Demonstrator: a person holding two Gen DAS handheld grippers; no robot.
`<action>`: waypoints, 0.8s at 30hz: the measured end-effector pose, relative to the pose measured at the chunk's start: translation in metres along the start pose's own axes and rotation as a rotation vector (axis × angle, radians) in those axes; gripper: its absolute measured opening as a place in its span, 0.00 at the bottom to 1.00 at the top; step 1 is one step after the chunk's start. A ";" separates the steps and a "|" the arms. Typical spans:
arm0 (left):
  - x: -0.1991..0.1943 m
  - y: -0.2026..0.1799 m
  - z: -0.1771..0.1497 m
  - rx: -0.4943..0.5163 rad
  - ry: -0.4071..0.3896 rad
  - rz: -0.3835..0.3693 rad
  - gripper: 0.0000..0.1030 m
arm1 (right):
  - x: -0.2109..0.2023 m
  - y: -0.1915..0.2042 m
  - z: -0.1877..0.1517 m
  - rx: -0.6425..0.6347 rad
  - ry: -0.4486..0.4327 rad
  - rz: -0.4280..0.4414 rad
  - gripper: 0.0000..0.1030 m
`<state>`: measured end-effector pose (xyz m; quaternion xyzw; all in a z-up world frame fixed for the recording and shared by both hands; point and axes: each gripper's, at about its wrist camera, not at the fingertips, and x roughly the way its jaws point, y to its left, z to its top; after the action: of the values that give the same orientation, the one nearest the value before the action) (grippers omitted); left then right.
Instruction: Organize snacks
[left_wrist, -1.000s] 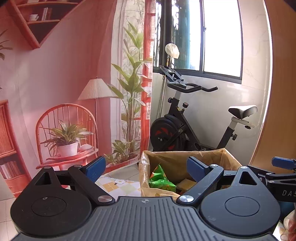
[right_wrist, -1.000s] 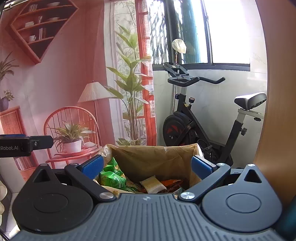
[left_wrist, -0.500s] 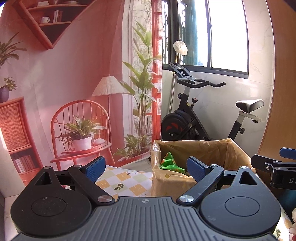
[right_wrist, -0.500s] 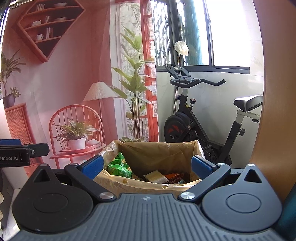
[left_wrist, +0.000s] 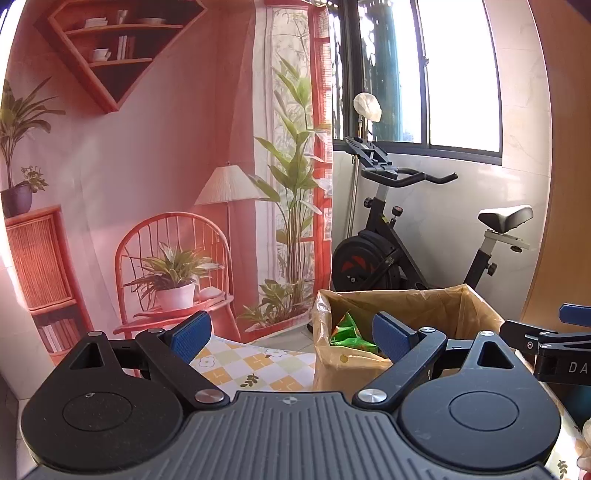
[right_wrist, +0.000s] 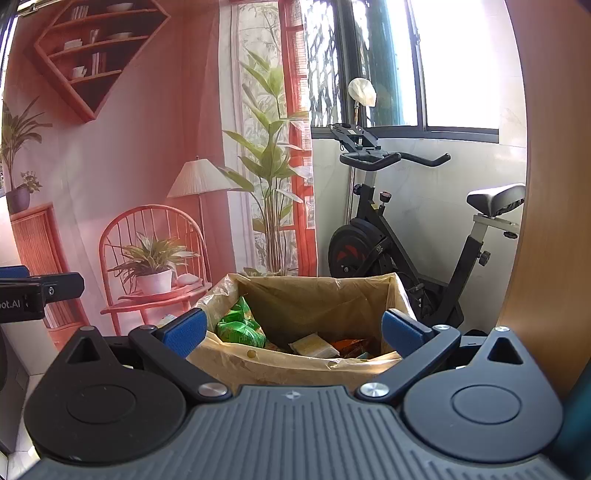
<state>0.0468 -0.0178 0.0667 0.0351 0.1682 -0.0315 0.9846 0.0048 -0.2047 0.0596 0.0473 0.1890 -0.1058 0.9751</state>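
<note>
Both grippers held level w/ nothing between the blue pads. Left gripper (left_wrist: 291, 338): jaws spread wide, empty, sitting over the counter w/ a yellow-and-white checked floral cloth (left_wrist: 251, 365). Right gripper (right_wrist: 294, 332): jaws spread wide too, empty, framing the open brown cardboard box lined w/ a clear plastic bag (right_wrist: 314, 365) just in front of it. Snacks are inside the box: a green crinkly snack packet (right_wrist: 240, 326) leans against the left inner wall, a pale yellow flat packet (right_wrist: 310, 343) lies near the middle, and an orange packet (right_wrist: 351, 345) beside it, prob. more underneath but too hidden to tell. In the left view the box (left_wrist: 351, 365) stands right of centre, behind the right finger, green packet (left_wrist: 349, 332) peeking over the rim. Black exercise bike (right_wrist: 399, 236) stands behind the box, by the window
</note>
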 end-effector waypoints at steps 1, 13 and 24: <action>-0.001 0.001 0.000 -0.003 -0.002 0.000 0.93 | -0.001 0.000 0.000 -0.006 -0.001 -0.001 1.00; -0.004 0.004 0.003 -0.018 -0.014 0.035 0.93 | -0.001 0.008 0.000 -0.036 -0.012 0.008 1.00; -0.004 0.006 0.001 -0.035 -0.003 0.048 0.93 | -0.001 0.010 -0.002 -0.037 -0.025 -0.008 1.00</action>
<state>0.0438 -0.0113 0.0689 0.0216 0.1662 -0.0048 0.9858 0.0052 -0.1942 0.0584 0.0269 0.1787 -0.1069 0.9777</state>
